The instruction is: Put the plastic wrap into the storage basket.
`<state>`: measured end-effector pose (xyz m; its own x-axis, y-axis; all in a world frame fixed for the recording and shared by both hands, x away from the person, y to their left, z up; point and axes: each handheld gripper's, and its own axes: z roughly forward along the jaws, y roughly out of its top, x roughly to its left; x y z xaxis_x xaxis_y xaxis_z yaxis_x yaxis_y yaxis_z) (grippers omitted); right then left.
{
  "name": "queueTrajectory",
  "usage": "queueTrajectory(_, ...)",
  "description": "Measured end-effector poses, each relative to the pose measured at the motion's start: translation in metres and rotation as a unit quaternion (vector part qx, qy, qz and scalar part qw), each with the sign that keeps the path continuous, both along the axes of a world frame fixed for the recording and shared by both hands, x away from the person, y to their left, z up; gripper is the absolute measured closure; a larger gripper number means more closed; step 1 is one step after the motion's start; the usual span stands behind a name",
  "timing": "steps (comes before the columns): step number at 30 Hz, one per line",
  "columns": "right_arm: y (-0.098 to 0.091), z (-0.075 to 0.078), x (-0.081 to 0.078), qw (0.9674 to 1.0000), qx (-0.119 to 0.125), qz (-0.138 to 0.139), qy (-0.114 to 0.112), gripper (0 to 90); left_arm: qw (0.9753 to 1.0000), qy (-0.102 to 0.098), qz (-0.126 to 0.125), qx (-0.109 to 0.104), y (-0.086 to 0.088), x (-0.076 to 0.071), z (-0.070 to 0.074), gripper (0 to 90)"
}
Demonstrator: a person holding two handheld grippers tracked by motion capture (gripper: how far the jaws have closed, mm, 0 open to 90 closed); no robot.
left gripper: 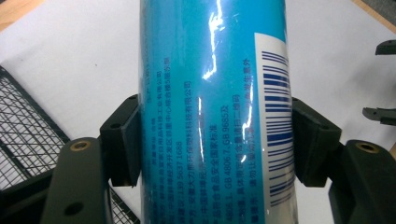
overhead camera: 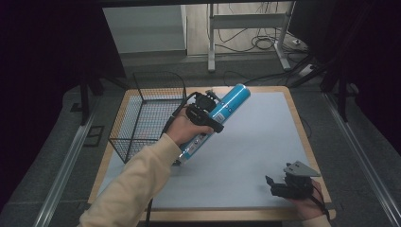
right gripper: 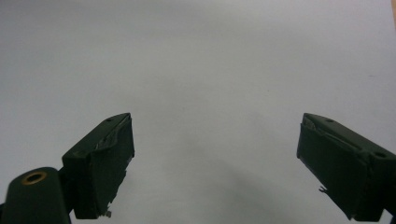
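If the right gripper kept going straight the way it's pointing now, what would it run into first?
Probably nothing but the white mat: the right gripper has open, empty jaws aimed across bare mat. In the high view it points leftward, the blue can held well off that line, though depth is uncertain.

Left gripper (overhead camera: 211, 115) fingers (left gripper: 125, 144) clamped; right gripper (overhead camera: 273, 185) fingers (right gripper: 105, 161) spread apart.

Glossy blue can (left gripper: 205, 93), apparently white-labelled

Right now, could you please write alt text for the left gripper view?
A glossy blue cylindrical can with a white barcode label stands clamped between the left gripper and its black jaws, above a white table mat; a black wire basket sits at left.
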<state>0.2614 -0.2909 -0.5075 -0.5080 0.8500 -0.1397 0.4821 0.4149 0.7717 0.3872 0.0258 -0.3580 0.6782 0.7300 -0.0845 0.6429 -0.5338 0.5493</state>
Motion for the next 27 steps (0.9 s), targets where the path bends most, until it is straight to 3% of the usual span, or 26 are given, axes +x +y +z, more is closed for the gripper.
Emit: queueTrajectory(27, 0.001, 0.0, 0.0, 1.0, -0.002, 0.0, -0.003, 11.3, 0.9996, -0.017, 0.022, -0.007, 0.023, 0.015, 0.023, 31.3)
